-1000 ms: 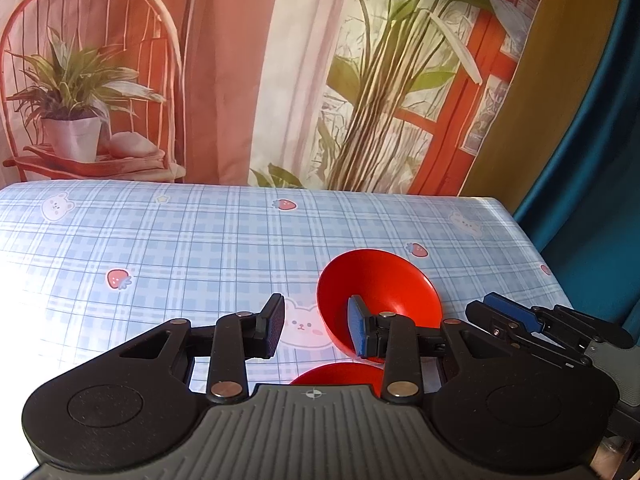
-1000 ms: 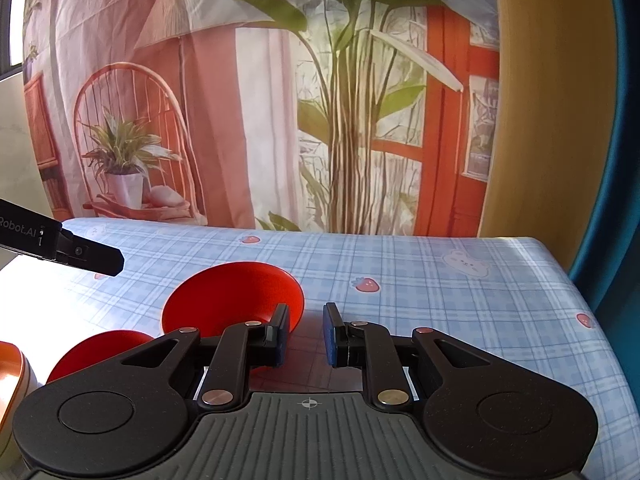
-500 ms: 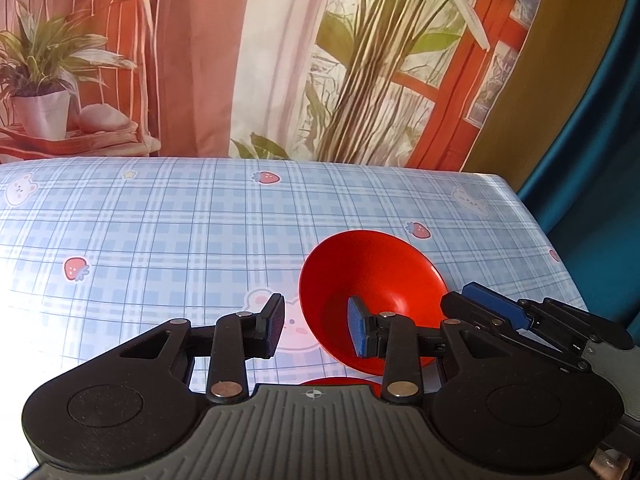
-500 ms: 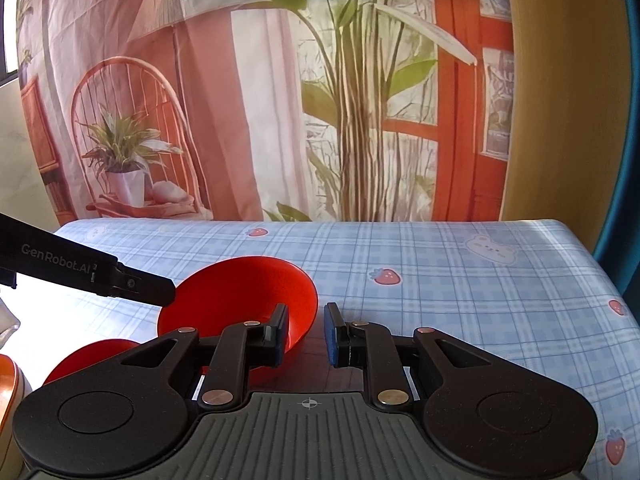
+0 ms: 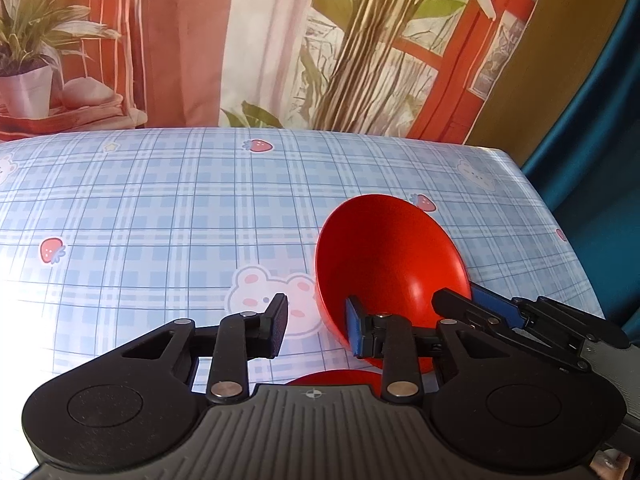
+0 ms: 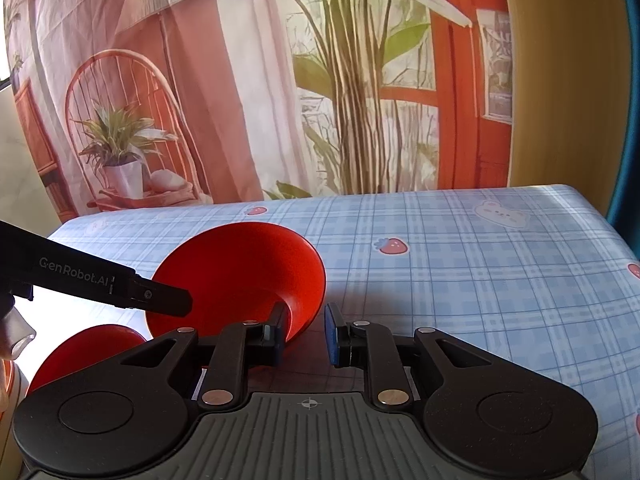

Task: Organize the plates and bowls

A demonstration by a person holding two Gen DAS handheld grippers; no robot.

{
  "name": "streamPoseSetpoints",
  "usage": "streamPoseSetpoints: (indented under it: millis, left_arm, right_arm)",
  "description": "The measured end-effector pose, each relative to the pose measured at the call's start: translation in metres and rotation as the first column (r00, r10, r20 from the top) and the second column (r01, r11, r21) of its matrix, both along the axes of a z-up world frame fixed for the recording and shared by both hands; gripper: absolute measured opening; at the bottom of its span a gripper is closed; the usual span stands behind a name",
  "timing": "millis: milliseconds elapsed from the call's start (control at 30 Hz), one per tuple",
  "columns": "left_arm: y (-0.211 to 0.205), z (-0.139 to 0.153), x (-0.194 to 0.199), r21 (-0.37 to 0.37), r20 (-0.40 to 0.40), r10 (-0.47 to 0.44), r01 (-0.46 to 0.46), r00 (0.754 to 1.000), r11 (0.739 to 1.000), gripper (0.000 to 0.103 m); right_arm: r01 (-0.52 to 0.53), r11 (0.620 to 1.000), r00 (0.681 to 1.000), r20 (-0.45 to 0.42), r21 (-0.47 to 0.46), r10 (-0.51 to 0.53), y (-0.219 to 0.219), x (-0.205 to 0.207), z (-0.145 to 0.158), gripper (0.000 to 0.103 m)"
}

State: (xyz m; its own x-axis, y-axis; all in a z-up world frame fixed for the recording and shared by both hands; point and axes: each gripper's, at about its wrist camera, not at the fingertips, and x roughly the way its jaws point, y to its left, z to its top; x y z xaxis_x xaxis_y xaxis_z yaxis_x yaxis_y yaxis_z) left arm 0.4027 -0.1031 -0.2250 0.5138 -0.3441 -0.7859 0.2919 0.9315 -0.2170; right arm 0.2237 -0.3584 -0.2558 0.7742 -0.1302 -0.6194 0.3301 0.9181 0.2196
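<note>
I have the red bowl (image 6: 240,272) tipped up on edge over the right part of the tabletop (image 5: 160,220), its open side turned toward the left gripper (image 5: 318,326). The right gripper (image 6: 306,332) has its fingers nearly together on the bowl's near rim, one inside the wall and the blue-padded one outside. From the right wrist view the pinch looks firm, though I can't quite see the blue pad touching.

On the left gripper the fingers have just been closing and remain spread. The blue-padded one sits inside the bowl, the black one outside, just clear of the wall, so the bowl's edge stands between them without being pressed.

A second red bowl (image 6: 80,352) lies lower and nearer to me, partly hidden behind both gripper bodies. The tabletop wears a blue checked cloth with bears and strawberries.
</note>
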Motion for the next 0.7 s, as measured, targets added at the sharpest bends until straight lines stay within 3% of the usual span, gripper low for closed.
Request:
streamPoseSetpoints:
  millis: [67,400,700]
  left_arm:
    - [-0.001,-0.001,-0.001,-0.008,-0.008,-0.011,0.011,1.0,1.0,0.023]
    - [-0.009,-0.002,-0.007,0.009,-0.004,-0.039,0.039,0.999,0.999,0.023]
    - [-0.011,0.014,-0.018,0.019,0.048,-0.058,0.057,0.997,0.998,0.023]
  right_arm:
    - [-0.007,1.0,1.0,0.002,0.009,0.007,0.001,-0.001,-0.001,0.018]
    - [-0.003,0.999,1.0,0.021,0.034,0.003,0.002,-0.005,0.0,0.018]
    - [0.012,1.0,0.998,0.054,0.021,-0.013,0.002,-0.013,0.014,0.018]
